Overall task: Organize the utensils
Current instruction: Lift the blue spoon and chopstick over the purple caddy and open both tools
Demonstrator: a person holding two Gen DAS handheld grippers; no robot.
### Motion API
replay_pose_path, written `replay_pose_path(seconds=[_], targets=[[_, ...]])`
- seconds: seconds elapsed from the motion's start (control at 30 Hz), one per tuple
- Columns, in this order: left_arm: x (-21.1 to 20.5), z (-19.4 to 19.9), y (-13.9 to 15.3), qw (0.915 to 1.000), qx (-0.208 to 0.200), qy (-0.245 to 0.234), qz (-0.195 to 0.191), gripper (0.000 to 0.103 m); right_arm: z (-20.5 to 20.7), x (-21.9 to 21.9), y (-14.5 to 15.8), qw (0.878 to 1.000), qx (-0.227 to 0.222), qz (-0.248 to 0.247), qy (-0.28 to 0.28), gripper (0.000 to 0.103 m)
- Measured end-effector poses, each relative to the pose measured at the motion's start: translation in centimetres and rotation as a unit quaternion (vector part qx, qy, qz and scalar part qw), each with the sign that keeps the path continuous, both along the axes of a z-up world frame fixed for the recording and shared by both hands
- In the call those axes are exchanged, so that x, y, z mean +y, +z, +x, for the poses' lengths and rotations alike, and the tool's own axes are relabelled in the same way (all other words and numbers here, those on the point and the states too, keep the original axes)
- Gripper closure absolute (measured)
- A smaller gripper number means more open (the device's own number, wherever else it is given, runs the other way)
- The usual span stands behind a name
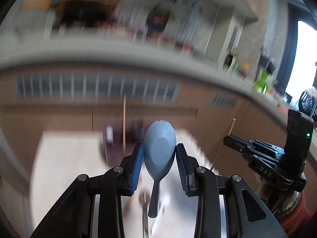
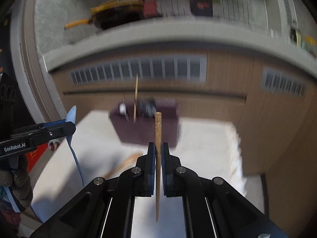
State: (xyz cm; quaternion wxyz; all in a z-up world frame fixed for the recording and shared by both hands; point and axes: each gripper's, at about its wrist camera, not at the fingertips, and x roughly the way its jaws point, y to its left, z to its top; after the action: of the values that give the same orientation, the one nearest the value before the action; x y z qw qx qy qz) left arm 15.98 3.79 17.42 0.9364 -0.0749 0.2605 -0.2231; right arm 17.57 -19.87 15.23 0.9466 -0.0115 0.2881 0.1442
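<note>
Left gripper (image 1: 159,154): we clasped the blue spoon (image 1: 159,148).
Right gripper (image 2: 158,158): we pinched the chopstick (image 2: 158,138).
Advice: we judged keeping both upright over the holder (image 2: 146,129) best.

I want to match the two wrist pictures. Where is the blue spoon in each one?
Left wrist view: the blue spoon is at centre, bowl up, held between the pads of the left hand-held gripper.
Right wrist view: the blue spoon is at the left edge, seen edge-on in that same gripper.
Shared landmark: the dark utensil holder on the white table, blurred behind the spoon in the left view.
</note>
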Motion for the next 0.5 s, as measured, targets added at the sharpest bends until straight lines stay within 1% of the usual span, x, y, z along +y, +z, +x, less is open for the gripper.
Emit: replay_pose_path(seconds=[0.07,0.1,0.13,0.17,0.23,0.27,0.3,0.37,0.43,0.5], targets=[[0.0,0.6,4.6,0.9988,-0.049,0.005,0.000,0.068,0.4,-0.2,4.7,0.998,-0.055,0.006,0.001,0.097],[0.1,0.9,6.4,0.9976,-0.069,0.009,-0.002,0.068,0.7,-0.2,6.9,0.997,-0.077,0.012,0.003,0.097],[0.2,1.3,7.6,0.9964,-0.084,0.014,-0.004,0.068,1.2,-0.3,10.0,0.994,-0.106,0.022,0.008,0.097],[0.4,1.9,9.0,0.9944,-0.103,0.024,-0.009,0.068,1.6,-0.2,11.7,0.992,-0.123,0.030,0.012,0.097],[0.7,2.8,10.2,0.9911,-0.128,0.030,-0.019,0.068,2.5,0.1,14.7,0.987,-0.154,0.039,0.020,0.097],[0.9,3.2,10.4,0.9899,-0.136,0.032,-0.023,0.068,3.1,0.5,15.9,0.984,-0.173,0.035,0.019,0.097],[1.0,3.7,10.3,0.9880,-0.148,0.037,-0.026,0.068,3.8,0.9,16.6,0.981,-0.189,0.029,0.018,0.097],[1.3,4.8,9.6,0.9851,-0.163,0.046,-0.029,0.068,5.2,1.7,16.7,0.979,-0.200,0.024,0.019,0.097],[1.3,5.9,8.4,0.9833,-0.172,0.052,-0.031,0.068,6.7,2.1,15.9,0.981,-0.192,0.028,0.022,0.097],[1.3,7.6,6.7,0.9839,-0.168,0.053,-0.033,0.068,8.5,2.4,14.1,0.983,-0.180,0.030,0.019,0.097]])
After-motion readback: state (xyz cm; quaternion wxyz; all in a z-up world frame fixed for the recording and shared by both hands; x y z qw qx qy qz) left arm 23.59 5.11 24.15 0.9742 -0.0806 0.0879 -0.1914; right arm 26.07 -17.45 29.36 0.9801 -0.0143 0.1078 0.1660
